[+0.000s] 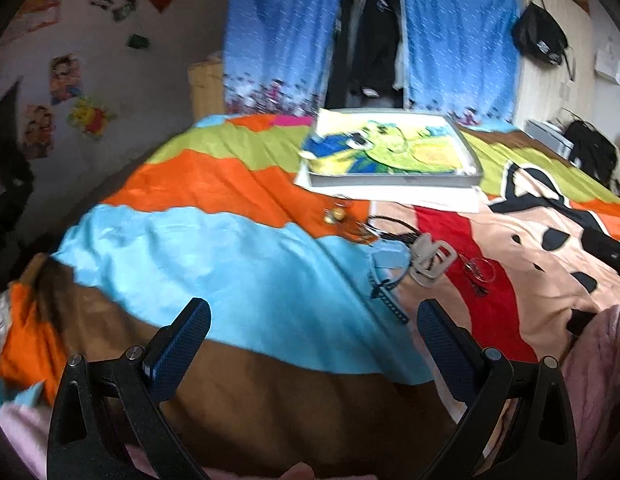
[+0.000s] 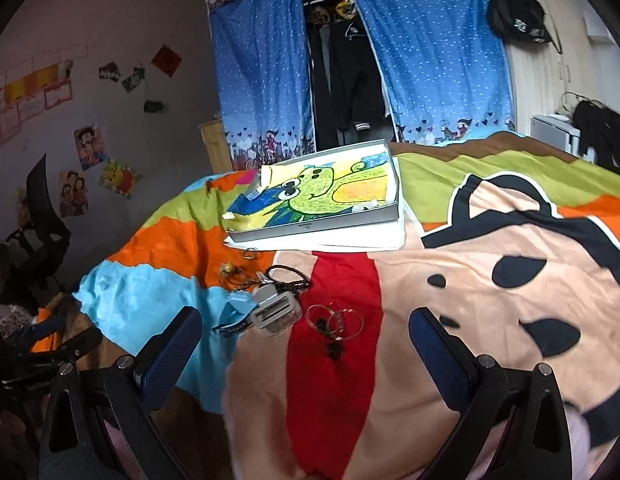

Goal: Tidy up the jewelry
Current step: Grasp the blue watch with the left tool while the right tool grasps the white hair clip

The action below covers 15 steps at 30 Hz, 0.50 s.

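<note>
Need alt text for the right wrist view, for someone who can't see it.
The open right gripper hovers over a colourful bedspread where jewelry lies loose: silver hoops, a dark beaded bracelet and a pale clip. Beyond sits a shallow grey box.

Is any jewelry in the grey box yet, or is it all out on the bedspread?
All out, as far as shows. The grey box holds only a cartoon drawing; the hoop earrings and black beaded bracelet lie on the bedspread.
</note>
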Tool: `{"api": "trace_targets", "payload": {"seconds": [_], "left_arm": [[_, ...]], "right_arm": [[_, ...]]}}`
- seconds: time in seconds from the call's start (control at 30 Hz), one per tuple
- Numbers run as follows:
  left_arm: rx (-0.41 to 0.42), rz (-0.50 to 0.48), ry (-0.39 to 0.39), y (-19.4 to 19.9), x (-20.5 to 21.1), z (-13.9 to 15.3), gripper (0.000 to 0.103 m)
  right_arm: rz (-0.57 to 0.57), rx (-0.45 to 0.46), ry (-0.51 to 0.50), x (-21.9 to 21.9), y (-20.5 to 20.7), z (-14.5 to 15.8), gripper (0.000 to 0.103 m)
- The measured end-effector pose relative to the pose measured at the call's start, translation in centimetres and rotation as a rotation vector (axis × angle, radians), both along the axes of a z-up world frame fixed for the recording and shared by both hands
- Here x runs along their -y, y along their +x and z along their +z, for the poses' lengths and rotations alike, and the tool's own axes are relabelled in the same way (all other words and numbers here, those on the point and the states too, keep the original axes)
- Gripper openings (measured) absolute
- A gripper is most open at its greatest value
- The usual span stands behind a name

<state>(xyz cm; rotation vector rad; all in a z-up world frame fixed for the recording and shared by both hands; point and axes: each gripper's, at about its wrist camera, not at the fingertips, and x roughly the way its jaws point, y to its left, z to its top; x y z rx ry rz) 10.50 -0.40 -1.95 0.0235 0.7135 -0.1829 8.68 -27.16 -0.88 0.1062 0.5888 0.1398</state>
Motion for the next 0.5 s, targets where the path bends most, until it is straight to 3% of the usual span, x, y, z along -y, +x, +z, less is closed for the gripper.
{"api": "trace_targets", "payload": {"seconds": [0.23,0.43,0.5], "left_arm": [[-0.058,-0.173,0.035,4.6,2.9,-2.0,0.101],[-0.079,-0.259,0.038,7.6,5.2,-4.1,0.098],[-0.088,-0.277,0.040,8.6,5.8,-4.6,0.091]], "right_arm": [[-0.016,-0.181,0.031,2.0,4.8,-2.6,0.103],[-0.049,-0.301,0.033,2.7,7.5,-5.3,0.103],[-0.045,-0.309,0.033,2.6,8.0,-5.7,0.094]]}}
